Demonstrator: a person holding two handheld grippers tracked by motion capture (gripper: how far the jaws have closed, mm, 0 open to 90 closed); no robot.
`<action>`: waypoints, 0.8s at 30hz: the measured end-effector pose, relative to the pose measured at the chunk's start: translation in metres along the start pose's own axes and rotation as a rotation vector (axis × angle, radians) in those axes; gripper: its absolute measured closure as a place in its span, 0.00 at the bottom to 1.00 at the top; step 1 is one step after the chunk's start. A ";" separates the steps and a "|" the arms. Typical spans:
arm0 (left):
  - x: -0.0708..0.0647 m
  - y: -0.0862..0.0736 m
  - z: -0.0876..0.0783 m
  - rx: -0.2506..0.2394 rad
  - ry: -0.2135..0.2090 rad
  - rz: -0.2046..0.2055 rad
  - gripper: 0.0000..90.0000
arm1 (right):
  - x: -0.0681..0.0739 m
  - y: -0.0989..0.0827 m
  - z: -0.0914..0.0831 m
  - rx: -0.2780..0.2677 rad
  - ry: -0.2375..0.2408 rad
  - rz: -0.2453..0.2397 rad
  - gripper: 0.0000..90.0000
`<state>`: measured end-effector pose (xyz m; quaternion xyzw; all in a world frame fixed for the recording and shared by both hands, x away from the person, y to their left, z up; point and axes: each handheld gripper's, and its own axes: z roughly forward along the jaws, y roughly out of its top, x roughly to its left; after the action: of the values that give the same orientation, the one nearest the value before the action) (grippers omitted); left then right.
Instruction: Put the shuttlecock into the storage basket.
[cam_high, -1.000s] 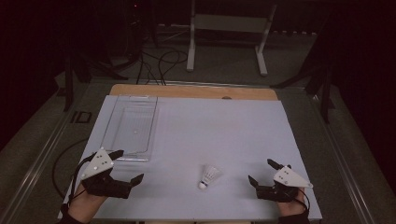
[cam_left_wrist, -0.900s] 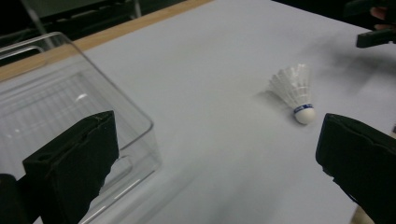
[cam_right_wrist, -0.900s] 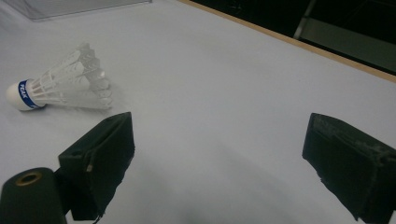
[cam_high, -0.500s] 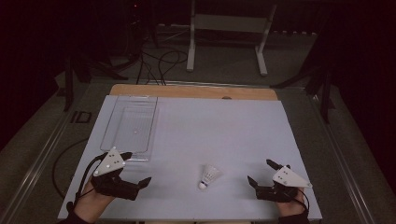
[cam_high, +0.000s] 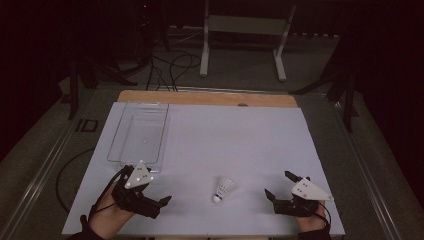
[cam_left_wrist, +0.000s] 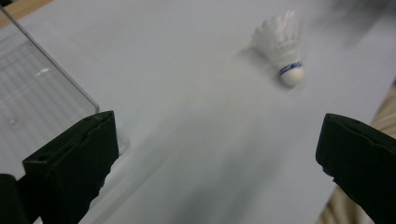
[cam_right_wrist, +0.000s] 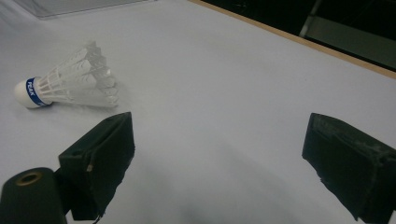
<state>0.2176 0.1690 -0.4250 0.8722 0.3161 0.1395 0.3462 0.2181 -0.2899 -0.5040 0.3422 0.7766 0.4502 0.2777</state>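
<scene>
Since the earlier frames my left gripper has slid rightward along the near edge of the white table, away from the table's left margin and toward the shuttlecock; the right gripper has stayed put near the right corner.

Step in hand, as I judge it: approach for a pick of the shuttlecock, probably for the clear plastic tray at the table's left.

Left gripper: jaws spread wide, nothing between them. Right gripper: likewise wide open and empty.

Shuttlecock lies on its side between the two grippers, near the front edge, cork toward me and feathers pointing away. In the left gripper view it sits ahead and right of centre, apart from both jaws, blurred by motion. In the right gripper view it lies beyond the left-hand jaw, not touching.

Next move calls for swinging the left jaws in line with the shuttlecock, straddling the cork end, then closing gently; feathers look crushable.
</scene>
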 end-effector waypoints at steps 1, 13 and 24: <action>0.000 0.000 0.002 0.002 -0.012 -0.011 0.00 | 0.000 0.000 0.000 0.000 0.000 -0.001 0.10; -0.007 0.002 0.017 0.088 -0.045 -0.026 0.00 | 0.001 0.000 0.000 0.004 0.003 -0.001 0.10; -0.013 0.004 0.033 0.134 -0.084 -0.036 0.00 | 0.001 0.000 0.002 0.012 0.015 -0.003 0.10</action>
<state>0.2246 0.1411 -0.4460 0.8927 0.3254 0.0751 0.3025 0.2186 -0.2878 -0.5049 0.3391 0.7821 0.4475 0.2703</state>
